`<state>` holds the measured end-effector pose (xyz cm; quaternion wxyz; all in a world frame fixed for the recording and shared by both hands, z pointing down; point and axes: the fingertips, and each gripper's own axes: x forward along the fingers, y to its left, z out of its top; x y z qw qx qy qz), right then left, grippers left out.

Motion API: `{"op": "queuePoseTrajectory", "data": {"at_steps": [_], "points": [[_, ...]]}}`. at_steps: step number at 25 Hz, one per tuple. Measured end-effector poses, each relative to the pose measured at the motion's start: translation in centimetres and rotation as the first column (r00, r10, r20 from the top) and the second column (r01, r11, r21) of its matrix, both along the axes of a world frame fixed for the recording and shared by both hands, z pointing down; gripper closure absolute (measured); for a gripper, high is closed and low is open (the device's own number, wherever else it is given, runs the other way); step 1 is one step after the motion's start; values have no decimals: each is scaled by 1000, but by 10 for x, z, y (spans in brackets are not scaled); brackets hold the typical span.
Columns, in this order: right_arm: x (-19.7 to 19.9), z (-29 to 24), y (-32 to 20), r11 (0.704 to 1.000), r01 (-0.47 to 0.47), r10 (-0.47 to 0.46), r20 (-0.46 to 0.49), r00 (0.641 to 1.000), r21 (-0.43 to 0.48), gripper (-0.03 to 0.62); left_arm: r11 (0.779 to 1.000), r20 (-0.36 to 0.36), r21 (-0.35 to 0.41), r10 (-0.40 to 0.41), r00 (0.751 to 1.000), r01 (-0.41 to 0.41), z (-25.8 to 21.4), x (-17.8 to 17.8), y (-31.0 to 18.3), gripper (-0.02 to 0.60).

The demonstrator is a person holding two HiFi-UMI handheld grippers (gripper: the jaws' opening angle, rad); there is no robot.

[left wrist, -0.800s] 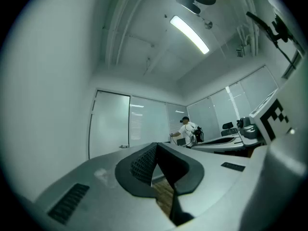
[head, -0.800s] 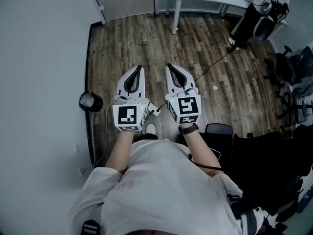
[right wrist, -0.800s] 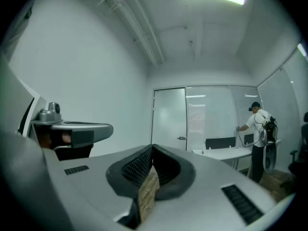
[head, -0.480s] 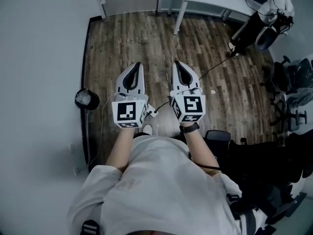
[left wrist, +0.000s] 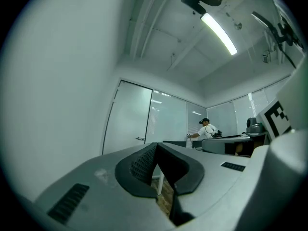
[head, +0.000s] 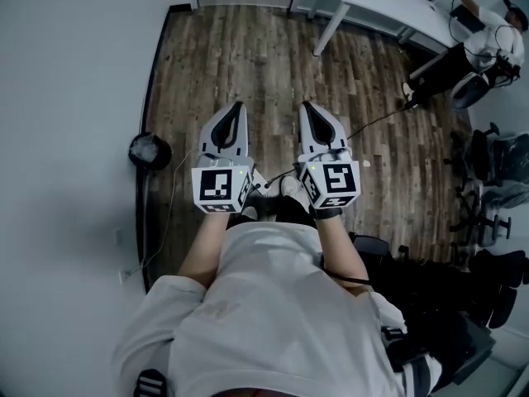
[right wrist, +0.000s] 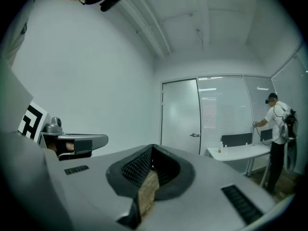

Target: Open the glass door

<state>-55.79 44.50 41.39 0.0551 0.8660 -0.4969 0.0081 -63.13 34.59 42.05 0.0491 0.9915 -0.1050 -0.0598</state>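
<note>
The frosted glass door (left wrist: 129, 117) with its lever handle (left wrist: 140, 139) stands shut at the far end of the room, left of a glass partition. It also shows in the right gripper view as the door (right wrist: 180, 114) with its handle (right wrist: 195, 135). Both grippers are held side by side at waist height over the wood floor, pointing level toward the door and still far from it. My left gripper (head: 237, 107) is shut with nothing in it. My right gripper (head: 306, 106) is likewise shut and empty.
A white wall runs along the left, with a black bin (head: 150, 150) at its foot. A white desk (head: 388, 11) stands at the far right, a person (right wrist: 276, 129) beside it. A cable (head: 372, 121) crosses the floor; office chairs (head: 496, 180) crowd the right side.
The person carrying the grippers has walked forward toward the far end of the room. Both grippers stay shut, side by side, a little farther ahead.
</note>
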Motion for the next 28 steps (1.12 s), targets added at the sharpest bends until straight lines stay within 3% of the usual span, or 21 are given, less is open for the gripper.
{"op": "queuePoseTrajectory", "data": {"at_steps": [4, 9, 14, 21, 25, 28], "points": [[30, 4, -14, 1000, -4, 4, -22, 1000, 21, 591, 1000, -1, -20, -15, 1000, 15, 9, 29, -20, 578], [94, 6, -33, 999, 15, -15, -8, 1000, 30, 591, 1000, -4, -23, -10, 1000, 10, 7, 94, -31, 578], [180, 8, -54, 997, 55, -56, 13, 998, 60, 591, 1000, -18, 2, -21, 1000, 21, -1, 186, -43, 578], [326, -17, -54, 991, 95, -95, -8, 995, 98, 591, 999, -29, 40, 19, 999, -18, -27, 349, -29, 578], [396, -45, -48, 991, 91, -83, -76, 994, 103, 591, 998, -25, 62, 30, 999, -28, -44, 403, -25, 578], [428, -53, -45, 988, 79, -69, -81, 994, 135, 591, 998, -6, 63, 30, 1000, -29, -40, 430, -29, 578]]}}
